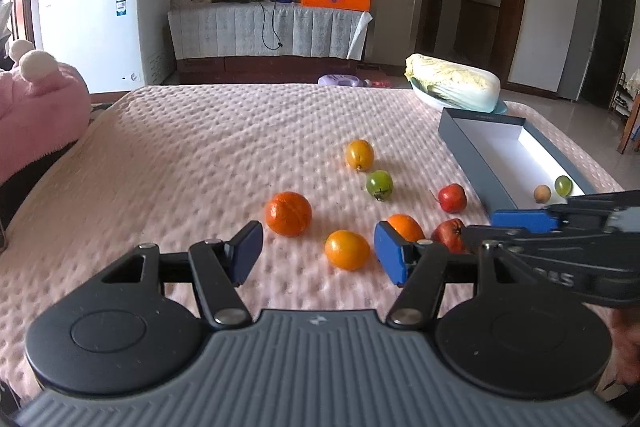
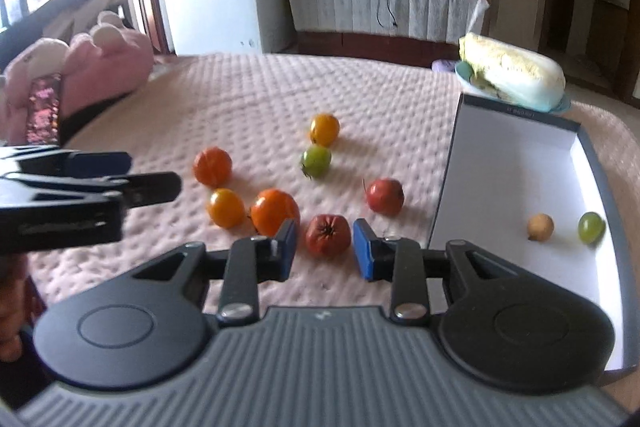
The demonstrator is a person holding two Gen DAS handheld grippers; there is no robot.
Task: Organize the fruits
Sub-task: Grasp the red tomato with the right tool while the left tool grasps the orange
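My right gripper [image 2: 324, 247] fingers spread around wrinkled red fruit [image 2: 328, 235] on bed [image 2: 260, 99], not pinching yet. My left gripper [image 1: 318, 253] fingers spread, empty, yellow-orange fruit [image 1: 346, 249] lying beyond them. Red fruit looks soft, light, bruisable; I judge gentle pinch across widest middle best. Box [image 2: 516, 163] just right holds two small fruits. Frame blurred; contact hard to confirm. Box's near end cut off.

Seven fruits lie loose on the blanket: two oranges [image 1: 288, 213] [image 1: 405, 225], two yellow-orange tomatoes [image 1: 359, 155] [image 1: 346, 249], one green tomato [image 1: 379, 184], two red fruits [image 1: 452, 197] [image 1: 449, 234]; at three o'clock, the box [image 1: 472, 155] holds two more: one tan fruit [image 1: 542, 193], one green grape [image 1: 563, 185]
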